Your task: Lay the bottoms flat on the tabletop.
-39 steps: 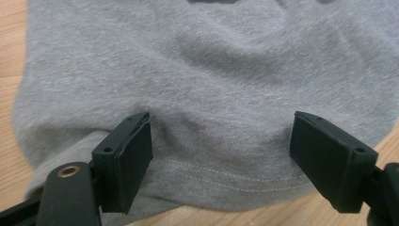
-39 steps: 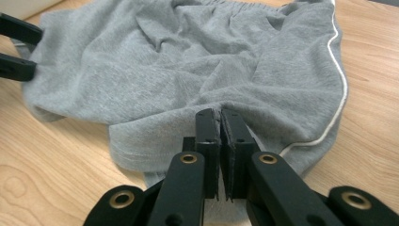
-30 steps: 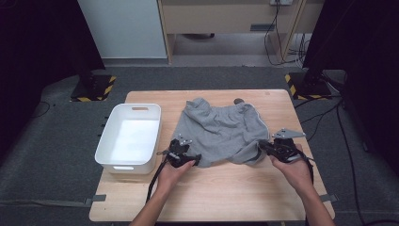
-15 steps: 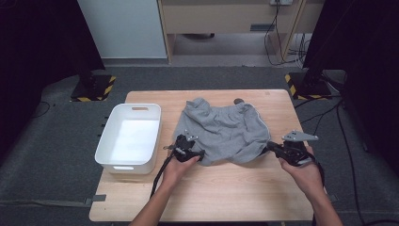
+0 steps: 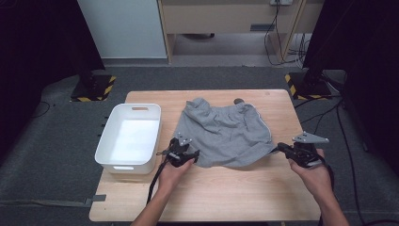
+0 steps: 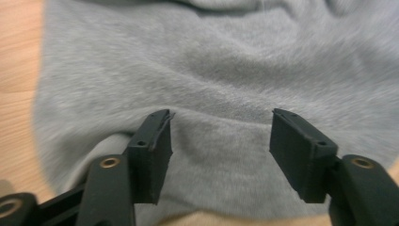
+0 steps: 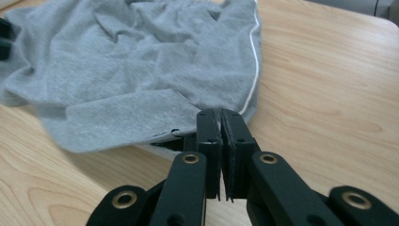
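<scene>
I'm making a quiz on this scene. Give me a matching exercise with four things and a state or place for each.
1 shorts
2 bin
3 left gripper
4 right gripper

a fingers apart over grey cloth
b white, at the table's left edge
c shut on a corner of the cloth
d spread mid-table

Pairs: 1-d, 2-b, 3-a, 4-c

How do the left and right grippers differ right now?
The left gripper has its jaws apart over the grey shorts, having just been closing, pads not yet pressing; the right gripper is shut on the shorts' corner. In the high view the left sits at the near left hem, the right off the cloth's right edge, pulling it out. Both are black, hand-held, low over the wooden table.
</scene>
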